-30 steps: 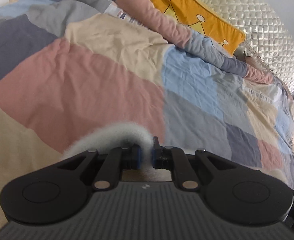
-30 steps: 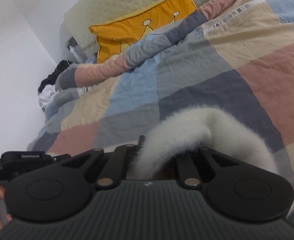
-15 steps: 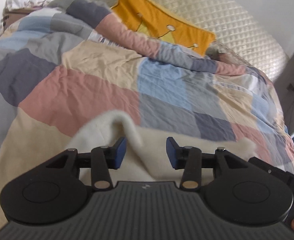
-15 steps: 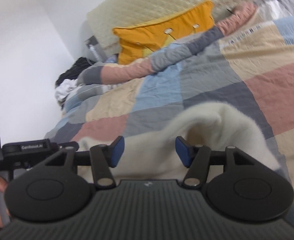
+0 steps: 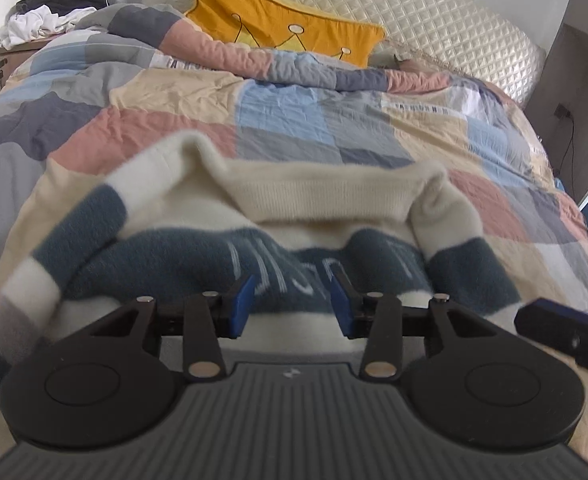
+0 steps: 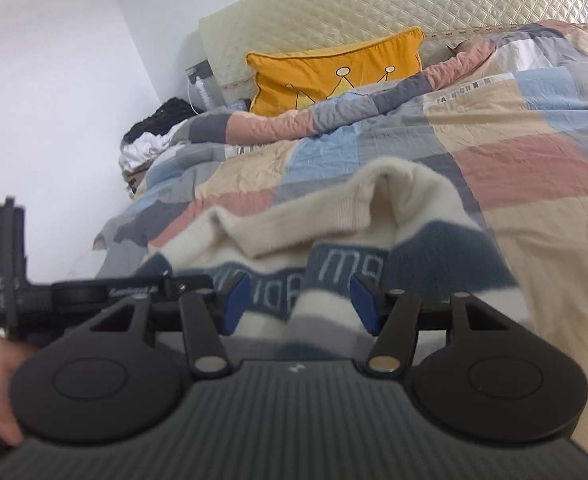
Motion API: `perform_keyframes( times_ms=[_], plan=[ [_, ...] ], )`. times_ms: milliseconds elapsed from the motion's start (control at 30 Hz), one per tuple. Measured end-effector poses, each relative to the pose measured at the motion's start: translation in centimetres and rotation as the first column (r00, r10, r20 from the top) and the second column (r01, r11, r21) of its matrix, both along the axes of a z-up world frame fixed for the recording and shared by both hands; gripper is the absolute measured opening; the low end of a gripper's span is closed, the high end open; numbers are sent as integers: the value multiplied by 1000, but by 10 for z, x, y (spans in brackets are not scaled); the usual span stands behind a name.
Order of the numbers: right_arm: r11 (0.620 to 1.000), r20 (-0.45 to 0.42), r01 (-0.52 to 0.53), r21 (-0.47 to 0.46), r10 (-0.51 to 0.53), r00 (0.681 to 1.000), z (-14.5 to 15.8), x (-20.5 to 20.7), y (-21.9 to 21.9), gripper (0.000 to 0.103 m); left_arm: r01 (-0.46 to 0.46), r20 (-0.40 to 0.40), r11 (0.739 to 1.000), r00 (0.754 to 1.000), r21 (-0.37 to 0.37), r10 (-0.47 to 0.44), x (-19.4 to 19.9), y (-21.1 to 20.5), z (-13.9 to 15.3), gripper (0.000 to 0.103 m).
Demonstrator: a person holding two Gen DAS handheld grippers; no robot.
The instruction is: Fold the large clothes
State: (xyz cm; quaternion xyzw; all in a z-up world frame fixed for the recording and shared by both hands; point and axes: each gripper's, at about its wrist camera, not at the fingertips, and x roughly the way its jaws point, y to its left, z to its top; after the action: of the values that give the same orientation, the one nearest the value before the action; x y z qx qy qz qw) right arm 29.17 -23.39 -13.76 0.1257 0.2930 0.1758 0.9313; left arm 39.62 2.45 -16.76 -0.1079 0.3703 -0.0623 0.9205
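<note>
Sweater on the quilt, cushion behind (against the headboard), clothes pile far left.

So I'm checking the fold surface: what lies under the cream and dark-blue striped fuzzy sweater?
The cream and dark-blue striped fuzzy sweater lies on the patchwork quilt of pink, beige, blue and grey squares. Whatever sits directly beneath the sweater is covered.

Sweater lower part hidden behind gripper body; lettering blurred.
</note>
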Motion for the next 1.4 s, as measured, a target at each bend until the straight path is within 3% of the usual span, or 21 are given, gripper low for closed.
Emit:
perform_keyframes(
  times_ms=[67,133,200,433,633,800,933,1067,1100,1200,1267,1400],
  plan=[
    [1000,-14,-17,5,17,1000,-9,-3,2,56,1,-12,1000,1000,7,-1,4,-7,-5,44],
    [999,-50,-29,18,30,998,-18,2,4,34,8,-32,1000,999,24,-7,13,-14,-13,38],
    [999,-76,-27,43,31,997,-26,11,4,30,7,-53,999,999,40,-5,27,-22,-23,37],
    [998,-123,0,68,9,992,-51,44,6,30,-65,-154,993,985,99,79,97,-43,-68,37],
    [994,-170,43,99,-26,985,-65,62,-4,30,-135,-167,982,974,129,155,108,-55,-55,37],
    [983,-184,85,165,-54,982,-60,66,-16,30,-81,-63,992,994,93,87,83,-44,-21,37],
    [977,-185,102,187,-67,980,-57,58,-19,30,-100,85,994,992,38,97,83,-26,6,35],
    [979,-200,76,191,-37,979,-60,55,-14,30,-35,-33,999,999,-8,34,119,-22,-5,29],
    [979,-204,67,193,-27,979,-60,55,-12,30,-32,-72,999,997,-4,32,127,-24,-13,22],
    [976,-216,48,214,-1,976,-61,53,-11,32,-17,-172,999,985,32,22,145,-32,-36,19],
    [975,-216,50,217,-2,976,-61,51,-13,32,-8,-181,997,983,71,21,153,-40,-46,18],
    [972,-211,66,224,-18,977,-60,49,-16,32,-72,-106,990,991,123,85,171,-45,-44,17]
  ],
)
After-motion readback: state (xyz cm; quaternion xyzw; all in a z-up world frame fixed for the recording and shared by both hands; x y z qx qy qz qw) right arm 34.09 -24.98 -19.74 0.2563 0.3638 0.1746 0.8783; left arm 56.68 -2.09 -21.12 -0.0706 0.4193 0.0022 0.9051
